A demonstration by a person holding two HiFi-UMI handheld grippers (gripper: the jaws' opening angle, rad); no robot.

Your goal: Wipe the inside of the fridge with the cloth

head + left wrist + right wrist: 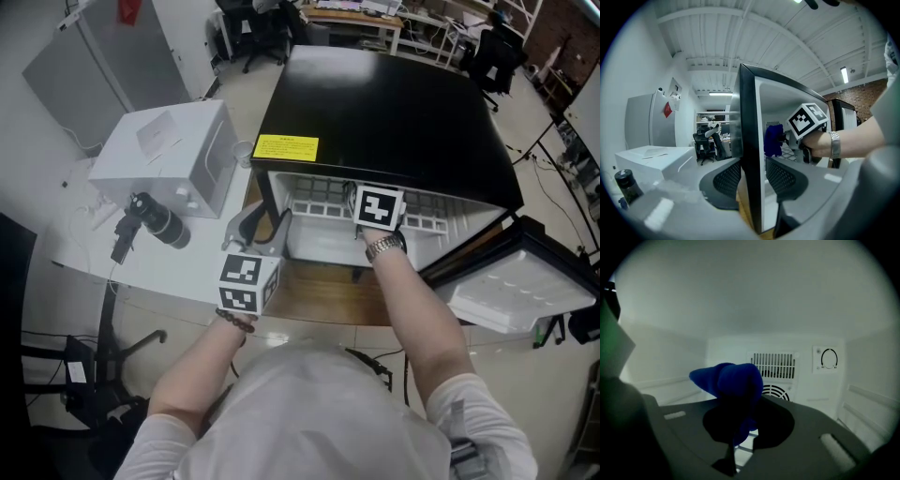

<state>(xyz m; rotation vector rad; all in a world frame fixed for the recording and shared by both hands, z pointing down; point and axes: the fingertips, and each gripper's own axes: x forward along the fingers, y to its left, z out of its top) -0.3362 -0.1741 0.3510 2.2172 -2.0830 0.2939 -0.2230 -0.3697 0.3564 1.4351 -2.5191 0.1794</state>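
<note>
Jaws of the right gripper [740, 423] pinch the blue cloth [733, 380] deep inside the fridge [394, 103]. Jaws of the left gripper [752, 173] squeeze its side wall [750, 131]. I think wiping is going on. Next, the cloth needs pressing on a wall.

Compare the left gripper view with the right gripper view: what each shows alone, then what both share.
Only the left gripper view: the left tool gripping the black fridge wall, the right tool seen from outside, a white box. Only the right gripper view: the vent grille and dial at the back. Both: the blue cloth in the right tool.
</note>
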